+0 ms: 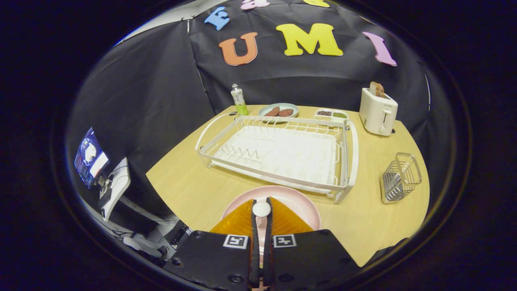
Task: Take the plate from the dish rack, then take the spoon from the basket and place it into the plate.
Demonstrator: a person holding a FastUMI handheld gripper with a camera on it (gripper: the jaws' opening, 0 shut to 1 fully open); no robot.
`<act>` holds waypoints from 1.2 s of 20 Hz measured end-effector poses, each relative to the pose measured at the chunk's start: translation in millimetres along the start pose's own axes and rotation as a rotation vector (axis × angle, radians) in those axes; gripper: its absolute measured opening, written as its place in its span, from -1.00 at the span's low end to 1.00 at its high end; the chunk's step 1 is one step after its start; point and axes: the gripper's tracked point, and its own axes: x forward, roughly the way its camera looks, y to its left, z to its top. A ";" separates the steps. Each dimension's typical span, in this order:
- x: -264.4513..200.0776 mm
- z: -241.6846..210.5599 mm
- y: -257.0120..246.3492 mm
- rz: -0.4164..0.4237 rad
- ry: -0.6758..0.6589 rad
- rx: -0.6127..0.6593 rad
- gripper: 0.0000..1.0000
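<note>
On the wooden counter [194, 190], the white dish rack [278, 151] stands empty at the middle, with the wire basket [400, 178] near its right end. Nearest, the gripper [261, 210] has its jaws clamped together on the white spoon [261, 209], held over the pink plate [299, 200] just before the rack.

Marker tags: one square black-and-white coded tag [235, 241] on each finger of the gripper [261, 203], no letters or numbers in them.
Gripper: fingers closed on the spoon [261, 209], above the plate [297, 201] at the table's near edge.
Bottle [239, 100], far edge of the table: a label is there, its print too small to read.
Toaster [377, 113], far right corner: no brand legible.
Elsewhere on the table: no readable text.
</note>
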 end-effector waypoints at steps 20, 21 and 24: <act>-39.5 40.3 -44.4 -0.177 -0.262 0.022 1.00; -45.4 45.3 -50.2 -0.207 -0.302 0.016 0.99; -70.9 60.7 -62.6 -0.302 -0.464 -0.008 0.96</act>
